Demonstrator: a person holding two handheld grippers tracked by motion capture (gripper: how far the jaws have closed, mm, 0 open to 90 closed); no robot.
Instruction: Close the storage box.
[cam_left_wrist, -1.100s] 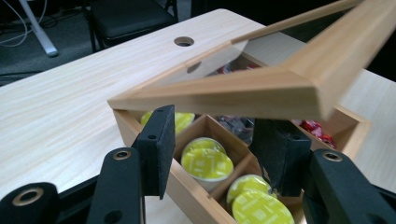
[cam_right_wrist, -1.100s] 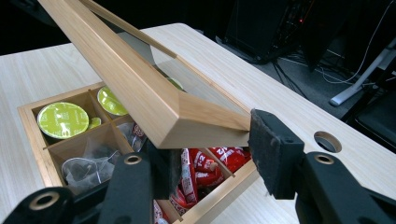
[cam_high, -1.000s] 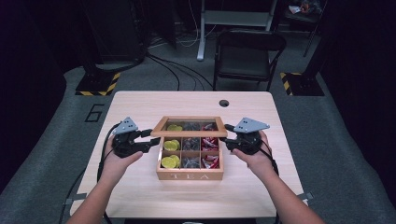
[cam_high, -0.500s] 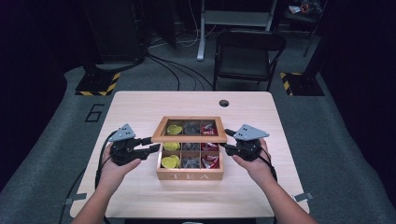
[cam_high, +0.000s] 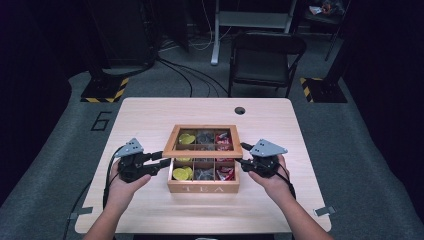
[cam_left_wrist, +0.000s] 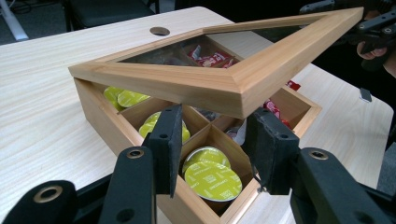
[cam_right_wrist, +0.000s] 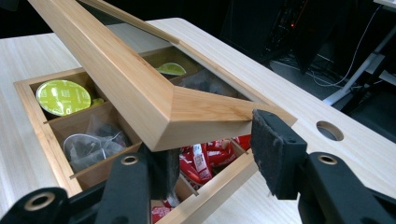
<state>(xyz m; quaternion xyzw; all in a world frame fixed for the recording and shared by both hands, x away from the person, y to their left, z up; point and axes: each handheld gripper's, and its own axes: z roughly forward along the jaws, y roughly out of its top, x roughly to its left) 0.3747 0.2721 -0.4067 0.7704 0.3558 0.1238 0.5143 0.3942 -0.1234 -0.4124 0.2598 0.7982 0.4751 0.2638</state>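
Easing the lid (cam_high: 202, 152) lower over the tea box (cam_high: 202, 189) at centre frame, front corners pinched in the just-tightened jaws of the left gripper (cam_high: 159, 161) and the clamped jaws of the right gripper (cam_high: 240, 153).

Box on the counter, lid raised, a gripper at each side.

The box (cam_high: 203, 172) stands in the middle of the counter (cam_high: 150, 120), with its lid (cam_high: 202, 141) tilted up over the back compartments. The capsules (cam_high: 182, 173) lie in the left compartments, the sachets (cam_high: 226, 172) in the right ones. The left gripper (cam_high: 161, 162) is just left of the box, the right gripper (cam_high: 241, 155) just right. A hole (cam_high: 240, 110) is in the counter behind the box, and a chair (cam_high: 262, 60) stands behind the counter.
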